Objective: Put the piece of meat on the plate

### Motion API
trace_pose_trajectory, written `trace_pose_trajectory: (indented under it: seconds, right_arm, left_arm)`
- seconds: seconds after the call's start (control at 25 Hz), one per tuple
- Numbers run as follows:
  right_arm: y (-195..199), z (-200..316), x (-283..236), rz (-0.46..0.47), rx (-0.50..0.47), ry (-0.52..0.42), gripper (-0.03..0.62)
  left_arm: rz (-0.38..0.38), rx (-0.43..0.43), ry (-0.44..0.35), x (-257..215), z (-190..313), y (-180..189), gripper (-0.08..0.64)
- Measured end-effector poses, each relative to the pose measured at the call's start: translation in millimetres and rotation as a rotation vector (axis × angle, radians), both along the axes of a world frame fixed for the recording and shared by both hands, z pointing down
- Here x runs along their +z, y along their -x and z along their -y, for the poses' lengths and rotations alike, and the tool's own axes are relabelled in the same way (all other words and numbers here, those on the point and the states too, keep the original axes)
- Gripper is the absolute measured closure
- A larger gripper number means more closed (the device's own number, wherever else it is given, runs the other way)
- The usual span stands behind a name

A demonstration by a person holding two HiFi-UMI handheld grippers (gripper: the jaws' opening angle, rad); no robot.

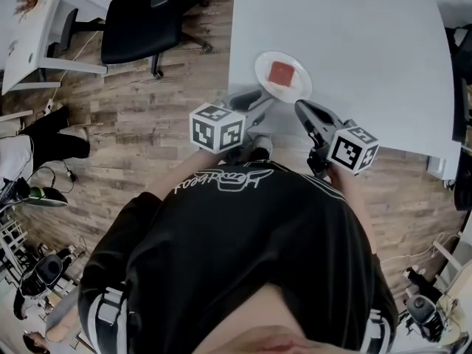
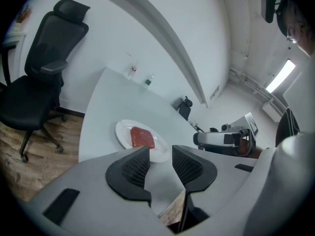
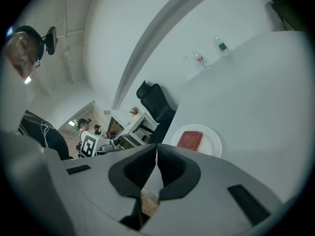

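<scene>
The left gripper [image 1: 258,98] is reaching out from the person's chest in the head view. It is pointing forward and a little down, with its tip lying at the near edge of the white table [image 1: 369,43], just beside the plate [image 1: 259,68]. The piece of meat [image 1: 281,73] is sitting on that plate, a red square near its middle. The right gripper [image 1: 302,109] is angling in from the other side, its tip near the plate but apart from it.

In the left gripper view, the left gripper [image 2: 161,156] is holding its jaws apart with only bare table showing between them. The meat [image 2: 141,136] is lying flat on the plate [image 2: 120,131], just beyond the left-hand jaw. The right gripper [image 2: 216,140] is hovering off to the side, and a black office chair [image 2: 34,82] is standing on the wooden floor.

In the right gripper view, the right gripper [image 3: 156,154] is keeping its jaws together, clamping nothing. The meat [image 3: 190,139] is resting on the plate [image 3: 212,144] ahead of it.
</scene>
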State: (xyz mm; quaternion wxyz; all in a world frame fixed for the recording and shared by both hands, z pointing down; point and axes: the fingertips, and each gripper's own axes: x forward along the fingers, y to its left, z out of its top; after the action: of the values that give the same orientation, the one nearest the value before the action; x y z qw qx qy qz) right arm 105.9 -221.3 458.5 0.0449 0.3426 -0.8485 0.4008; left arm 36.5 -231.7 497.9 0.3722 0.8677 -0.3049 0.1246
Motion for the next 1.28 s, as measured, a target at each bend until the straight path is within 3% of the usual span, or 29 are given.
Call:
trace_pose_trajectory:
  seconds: [0.24, 0.56, 0.76, 1.0, 1.28]
  right_arm:
    - [20, -21, -10, -0.022, -0.003, -0.036, 0.577]
    - [49, -66, -24, -0.095, -0.010, -0.116, 0.578]
    - [71, -102, -39, -0.177, -0.019, -0.216, 0.578]
    - [95, -145, -54, -0.166, 0.009, -0.272, 0.578]
    - [125, -209, -56, -0.156, 0.031, -0.285, 0.578]
  left_arm:
    - [-0.038, 0.016, -0.015, -19, -25, 22, 0.531]
    - [-0.004, 0.143, -0.175, -55, -73, 35, 0.551]
    - [-0.017, 0.219, -0.242, -79, -113, 46, 0.551]
    - [-0.086, 0.262, -0.243, -95, -161, 69, 0.551]
    - [-0.127, 0.248, -0.252, -113, -210, 107, 0.552]
